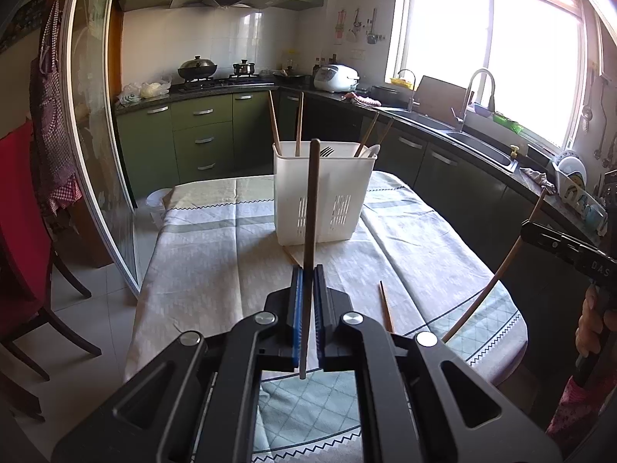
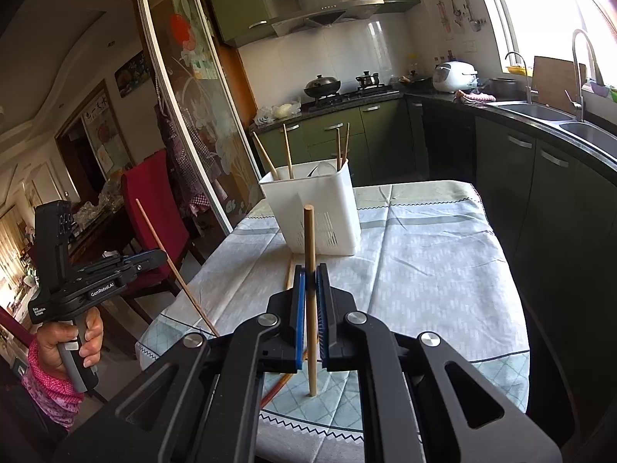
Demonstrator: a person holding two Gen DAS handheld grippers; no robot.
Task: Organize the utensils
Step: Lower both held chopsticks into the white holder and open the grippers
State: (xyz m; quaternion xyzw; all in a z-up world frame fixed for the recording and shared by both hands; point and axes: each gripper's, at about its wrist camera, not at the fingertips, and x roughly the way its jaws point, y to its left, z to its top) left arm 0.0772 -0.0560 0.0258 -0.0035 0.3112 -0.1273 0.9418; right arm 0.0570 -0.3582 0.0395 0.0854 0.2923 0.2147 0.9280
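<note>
My left gripper (image 1: 307,270) is shut on a dark brown chopstick (image 1: 310,200) that stands nearly upright between its blue pads. Beyond it on the table is a white slotted utensil holder (image 1: 324,196) with several chopsticks and a fork inside. At the right edge of this view, my right gripper (image 1: 527,230) grips a pale chopstick (image 1: 497,277). In the right wrist view, my right gripper (image 2: 310,270) is shut on that pale chopstick (image 2: 308,231), upright before the holder (image 2: 320,216). My left gripper (image 2: 159,256) hovers off the table's left side with its chopstick (image 2: 173,266).
A loose chopstick (image 1: 386,306) lies on the checked tablecloth (image 1: 216,262), and another (image 2: 288,274) lies by the holder's base. A red chair (image 1: 19,231) and a glass sliding door (image 1: 100,146) stand left of the table; green cabinets and a sink (image 1: 478,146) run along the right.
</note>
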